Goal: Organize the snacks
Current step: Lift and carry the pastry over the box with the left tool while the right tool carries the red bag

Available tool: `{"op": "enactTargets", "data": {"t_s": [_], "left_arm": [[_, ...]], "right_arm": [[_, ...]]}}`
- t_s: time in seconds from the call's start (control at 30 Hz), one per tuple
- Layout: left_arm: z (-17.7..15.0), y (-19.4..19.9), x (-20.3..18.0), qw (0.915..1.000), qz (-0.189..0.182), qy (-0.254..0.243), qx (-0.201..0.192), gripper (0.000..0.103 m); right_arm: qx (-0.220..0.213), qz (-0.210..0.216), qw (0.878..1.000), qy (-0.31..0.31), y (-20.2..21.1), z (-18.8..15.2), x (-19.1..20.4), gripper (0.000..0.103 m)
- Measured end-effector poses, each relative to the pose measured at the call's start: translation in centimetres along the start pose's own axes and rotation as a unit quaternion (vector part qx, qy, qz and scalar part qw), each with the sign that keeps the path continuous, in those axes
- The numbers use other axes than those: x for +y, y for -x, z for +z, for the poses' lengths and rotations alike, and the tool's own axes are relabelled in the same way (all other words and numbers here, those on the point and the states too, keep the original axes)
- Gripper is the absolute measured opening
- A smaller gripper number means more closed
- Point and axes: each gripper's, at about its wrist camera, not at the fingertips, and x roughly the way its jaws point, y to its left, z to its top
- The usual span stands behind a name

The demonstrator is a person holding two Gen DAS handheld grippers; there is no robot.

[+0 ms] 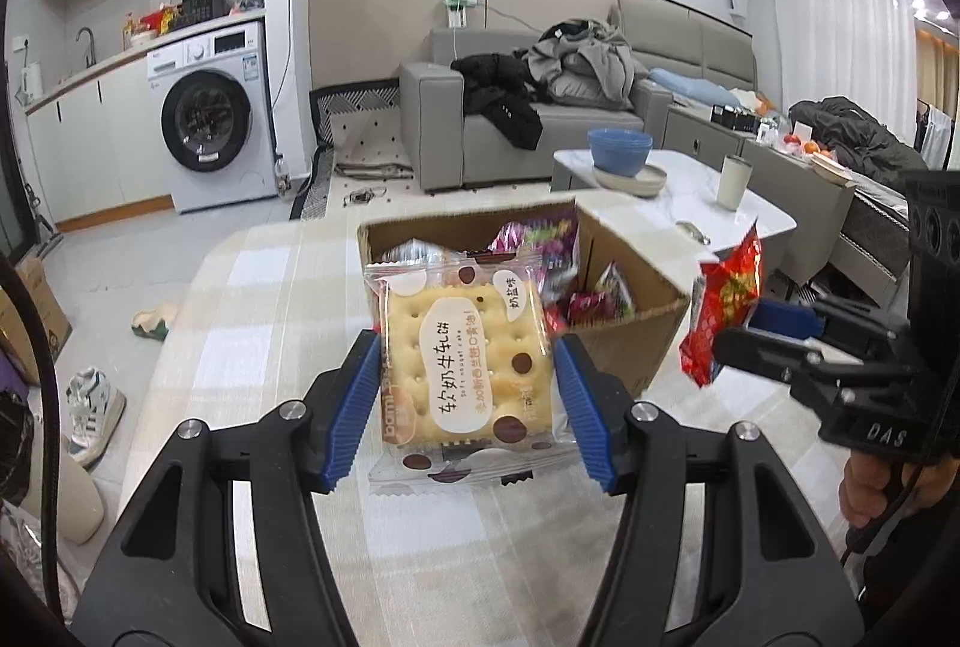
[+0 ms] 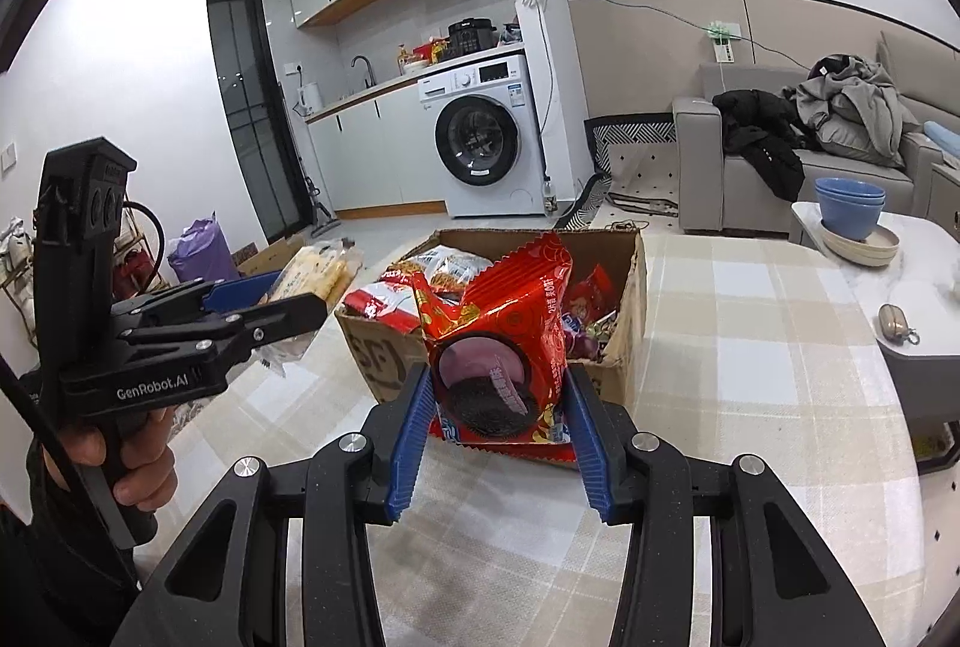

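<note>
1. Left gripper (image 1: pixel 468 377) pinches the cracker packet (image 1: pixel 465 356) by its side edges, long axis pointing toward the cardboard box (image 1: pixel 624 341) straight ahead.
2. Right gripper (image 2: pixel 498 407) clamps the red cookie packet (image 2: pixel 504 341) upright — the box rim lies just beyond.
3. Both hover above the checked tablecloth (image 2: pixel 750 347); the right appears nearer the opening — box already crowded.
</note>
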Motion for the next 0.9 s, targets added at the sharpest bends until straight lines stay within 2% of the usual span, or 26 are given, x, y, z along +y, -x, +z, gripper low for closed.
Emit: {"op": "enactTargets", "data": {"t_s": [0.53,0.9], "left_arm": [[5.6,-1.3,-0.3,0.9996,0.011,0.001,-0.025,0.056],[7.3,-5.3,-1.0,0.9997,0.003,-0.004,-0.023,0.056]], "right_arm": [[-0.019,-0.001,1.0,0.003,-1.2,2.0,-0.4,0.045],[-0.026,-0.01,1.0,0.012,-2.8,3.4,-0.4,0.045]]}}
